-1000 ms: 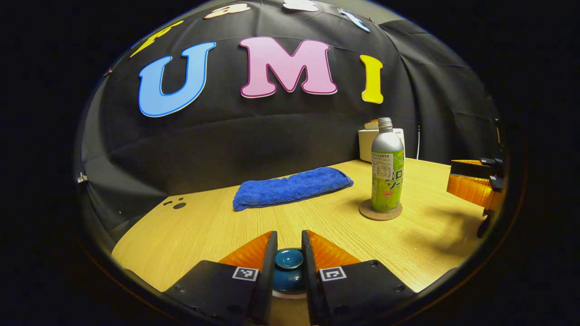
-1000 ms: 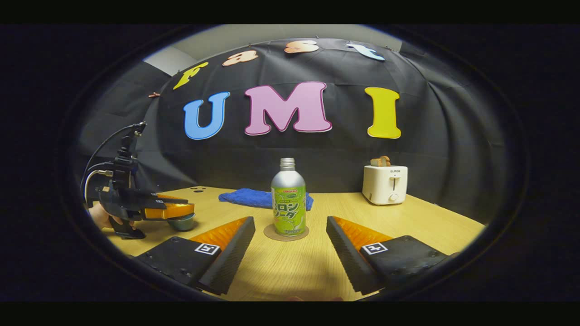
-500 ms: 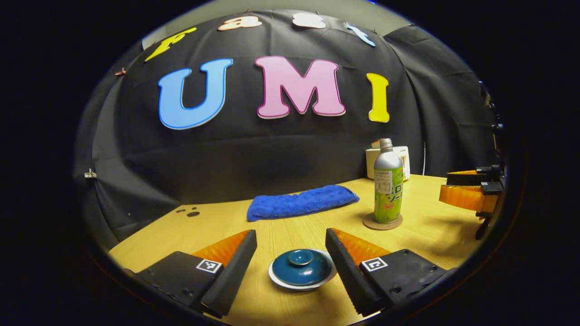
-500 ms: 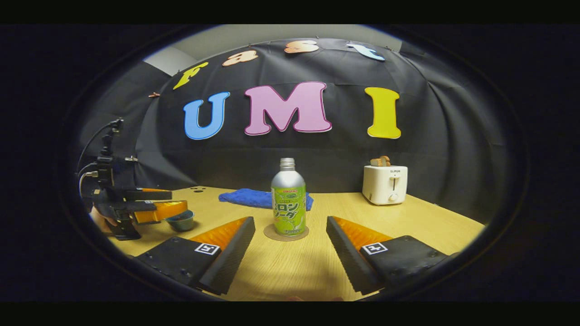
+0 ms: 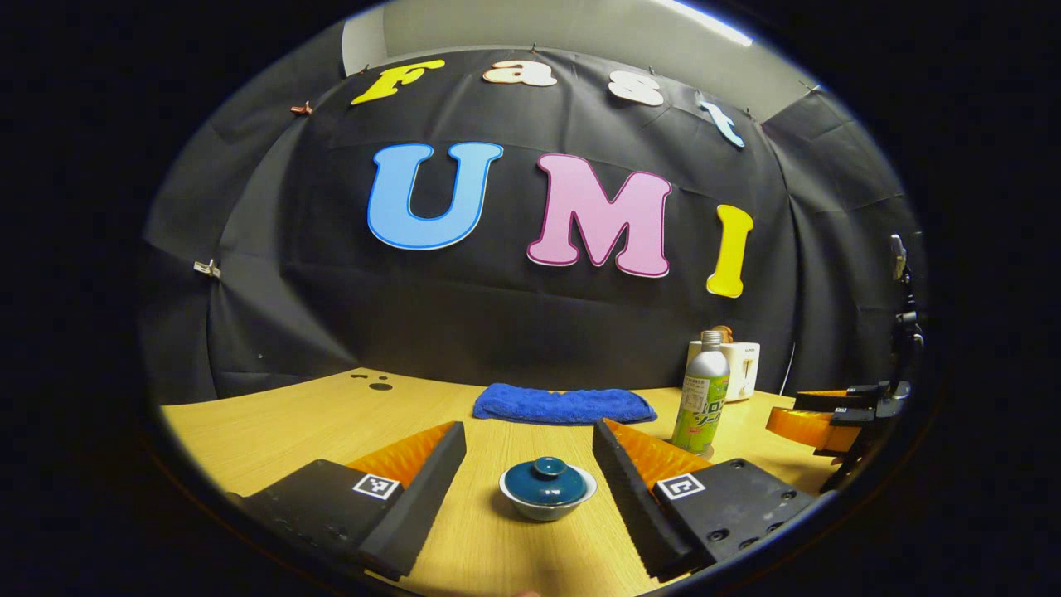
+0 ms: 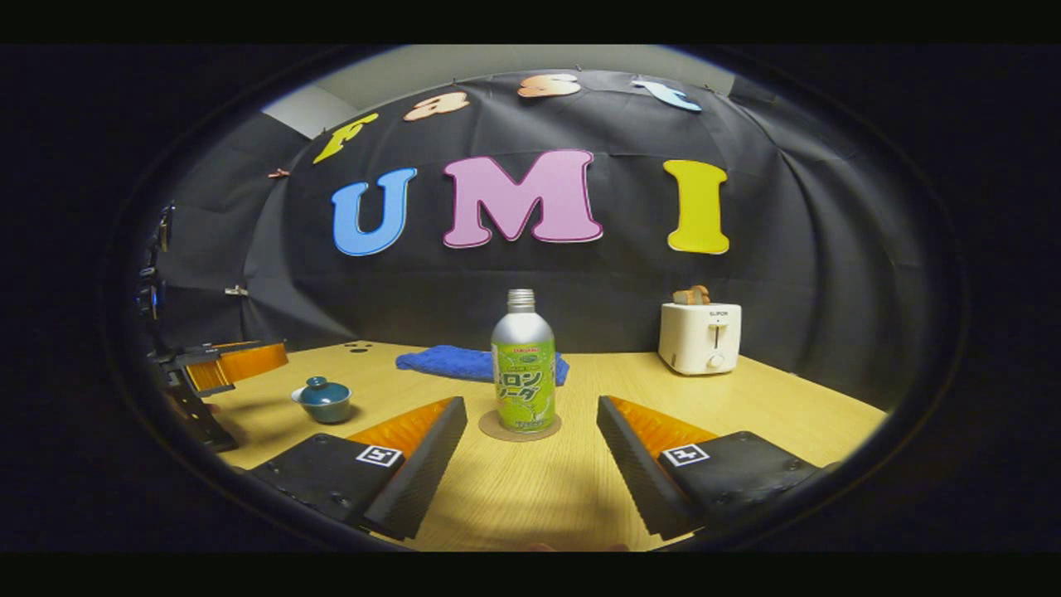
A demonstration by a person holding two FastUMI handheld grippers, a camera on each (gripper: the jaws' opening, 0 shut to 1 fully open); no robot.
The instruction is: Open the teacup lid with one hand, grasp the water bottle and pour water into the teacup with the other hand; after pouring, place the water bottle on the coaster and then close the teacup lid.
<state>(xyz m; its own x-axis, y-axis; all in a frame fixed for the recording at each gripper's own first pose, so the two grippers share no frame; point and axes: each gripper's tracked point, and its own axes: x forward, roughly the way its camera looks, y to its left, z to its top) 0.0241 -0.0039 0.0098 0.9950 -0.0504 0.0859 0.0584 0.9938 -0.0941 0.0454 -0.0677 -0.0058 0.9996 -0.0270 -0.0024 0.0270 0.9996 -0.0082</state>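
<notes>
A small teacup [image 5: 547, 497] with a dark teal lid [image 5: 545, 482] on it stands on the wooden table [image 5: 290, 423], just beyond my left gripper [image 5: 529, 452], which is open and holds nothing. In the right gripper view the lidded teacup [image 6: 323, 400] sits at the left. A silver and green water bottle [image 6: 523, 373] stands upright on a round brown coaster [image 6: 520, 427], straight ahead of my open right gripper [image 6: 530, 423]. The bottle [image 5: 700, 405] also shows at the right of the left gripper view.
A folded blue towel [image 5: 564, 405] lies at the back of the table. A white toaster [image 6: 700, 337] with bread in it stands at the back right. The left gripper [image 6: 224, 365] hangs above the table's left edge, and the right gripper [image 5: 816, 414] shows at the far right.
My left gripper was shut on the lid's knob; it opened, let the lid go on the cup, and has drawn back and up. My right gripper has stayed still.
</notes>
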